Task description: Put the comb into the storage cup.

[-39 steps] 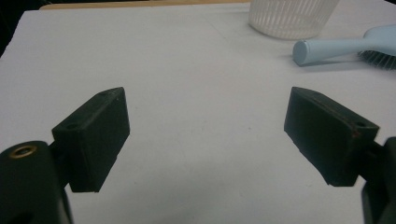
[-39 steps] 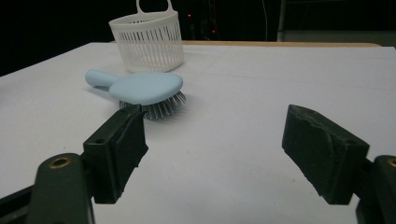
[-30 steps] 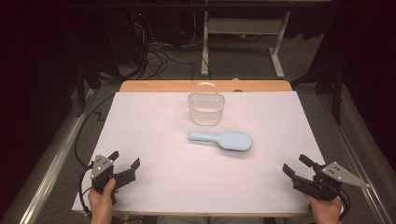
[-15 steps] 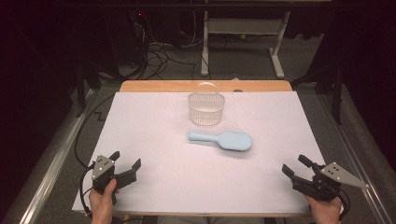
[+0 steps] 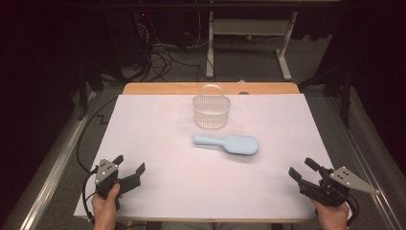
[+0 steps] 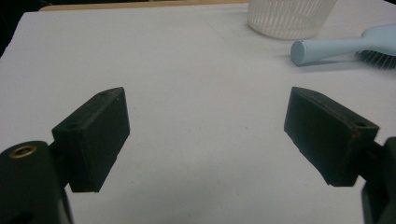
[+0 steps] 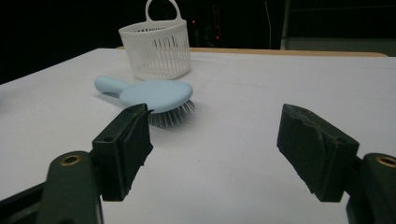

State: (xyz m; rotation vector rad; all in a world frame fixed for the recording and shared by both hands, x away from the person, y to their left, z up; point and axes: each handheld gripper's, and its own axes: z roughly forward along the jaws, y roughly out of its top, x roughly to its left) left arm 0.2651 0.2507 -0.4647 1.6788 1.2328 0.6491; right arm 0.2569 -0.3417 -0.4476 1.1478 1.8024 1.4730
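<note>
A light blue hairbrush lies bristles down near the middle of the white table, its handle pointing left. Just behind it stands a white slatted basket with a loop handle. My left gripper rests at the near left corner, open with nothing between its jaws; the left gripper view has the brush handle and basket far off at upper right. My right gripper sits at the near right corner, also open and empty; its view looks toward the brush and basket.
The white sheet covers the table, with a wooden strip along the far edge. Beyond it are a dark floor, cables and a desk frame. Metal rails run along both table sides.
</note>
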